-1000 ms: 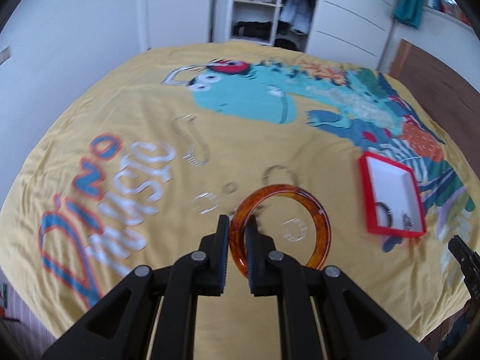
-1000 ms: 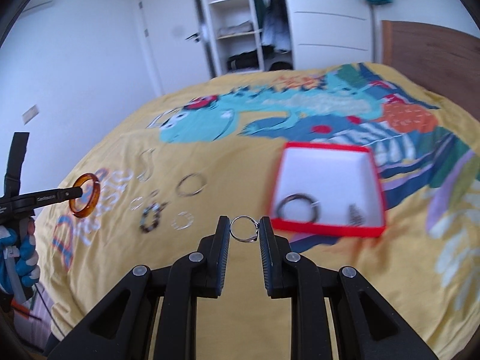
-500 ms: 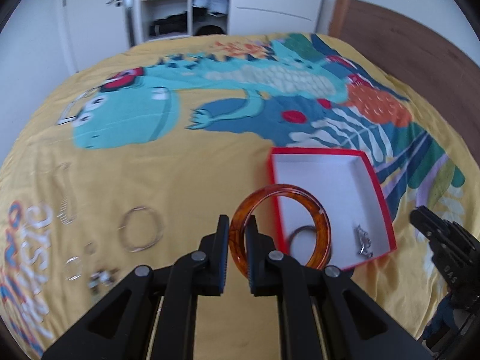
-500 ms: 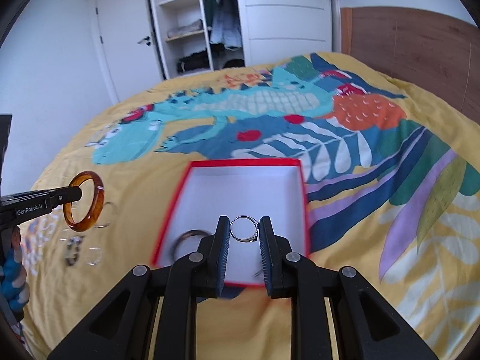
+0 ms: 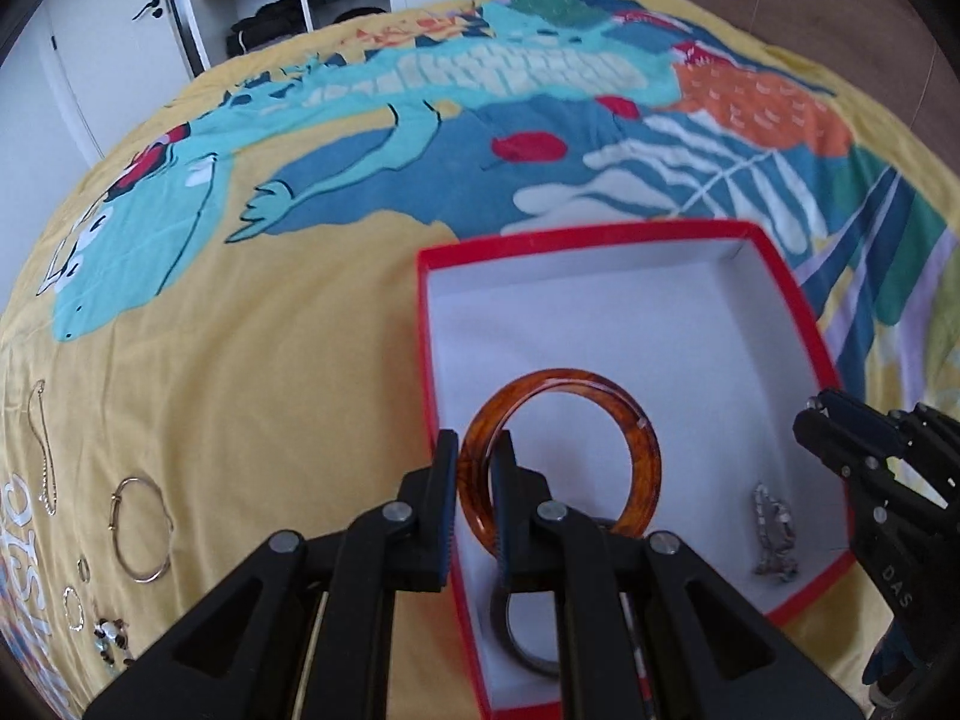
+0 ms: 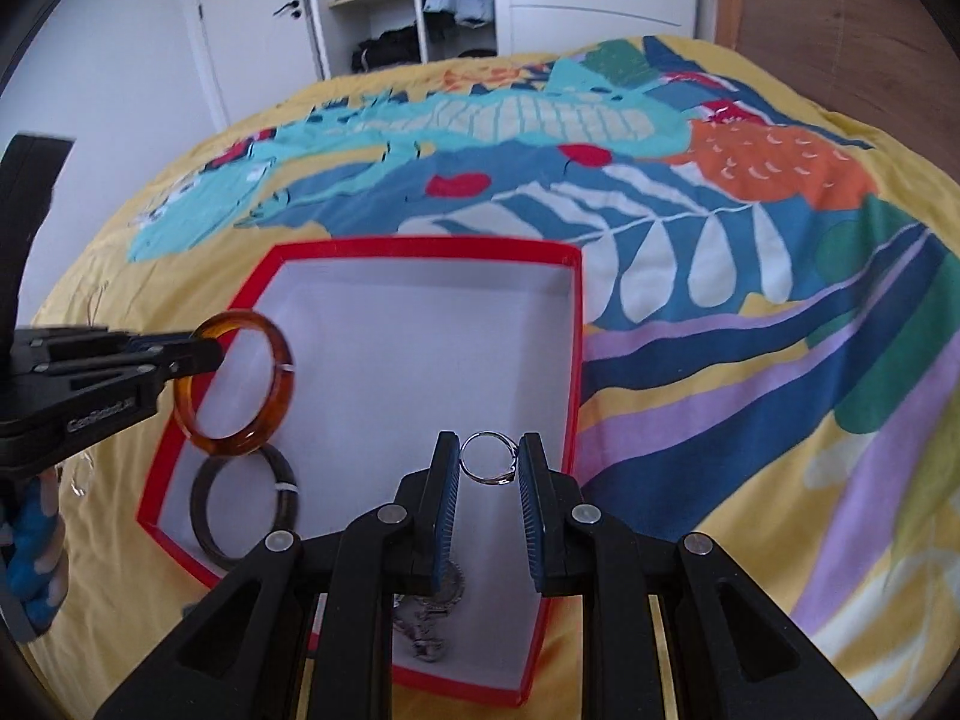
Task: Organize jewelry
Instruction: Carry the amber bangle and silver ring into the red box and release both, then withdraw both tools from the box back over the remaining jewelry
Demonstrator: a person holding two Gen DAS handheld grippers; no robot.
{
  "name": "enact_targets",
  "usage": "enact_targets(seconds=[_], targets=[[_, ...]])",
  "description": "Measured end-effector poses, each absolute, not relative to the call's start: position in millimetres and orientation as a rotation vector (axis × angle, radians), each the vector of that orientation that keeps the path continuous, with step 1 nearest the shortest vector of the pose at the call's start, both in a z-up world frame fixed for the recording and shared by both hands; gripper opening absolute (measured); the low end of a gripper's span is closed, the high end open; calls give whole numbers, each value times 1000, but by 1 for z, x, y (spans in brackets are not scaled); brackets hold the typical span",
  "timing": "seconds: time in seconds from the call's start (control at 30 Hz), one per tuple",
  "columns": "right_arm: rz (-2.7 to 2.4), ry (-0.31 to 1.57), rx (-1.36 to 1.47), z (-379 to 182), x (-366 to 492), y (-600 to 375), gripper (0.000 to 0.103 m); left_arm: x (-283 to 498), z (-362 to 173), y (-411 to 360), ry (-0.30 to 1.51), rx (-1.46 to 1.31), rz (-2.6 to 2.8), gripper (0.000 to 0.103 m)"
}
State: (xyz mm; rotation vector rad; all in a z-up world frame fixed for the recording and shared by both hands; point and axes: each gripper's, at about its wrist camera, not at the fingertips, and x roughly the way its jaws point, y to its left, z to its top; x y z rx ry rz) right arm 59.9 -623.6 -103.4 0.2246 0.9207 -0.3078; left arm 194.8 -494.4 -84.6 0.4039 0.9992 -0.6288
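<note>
Bangle (image 5: 630, 426), amber tortoiseshell, sits pinched by its rim in my left gripper (image 5: 476, 468), hanging over the red box (image 5: 798, 324) at its 7 o'clock corner. My right gripper (image 6: 489, 462) pinches a small silver ring (image 6: 487, 457) above the box's white floor. Inside I see a dark bangle (image 6: 240, 510) below the amber one and a silver chain piece (image 5: 774, 531) towards 5 o'clock. On the yellow bedspread (image 5: 270, 360) at 9 o'clock lie a wire bracelet (image 5: 141, 531) and a thin chain (image 5: 43, 450).

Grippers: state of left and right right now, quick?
Left gripper: closed on the amber bangle, held over the red box.
Right gripper: closed on a small silver ring, also over the box.
</note>
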Motion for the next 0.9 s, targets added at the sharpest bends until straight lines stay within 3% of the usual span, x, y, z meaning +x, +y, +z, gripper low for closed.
enact_targets(seconds=[0.73, 0.9], targets=[[-230, 1049, 45, -128, 83, -608, 19, 197, -113, -517, 1035, 499, -630, 13], [-249, 1029, 66, -114, 70, -611, 27, 197, -104, -513, 1045, 485, -651, 13]])
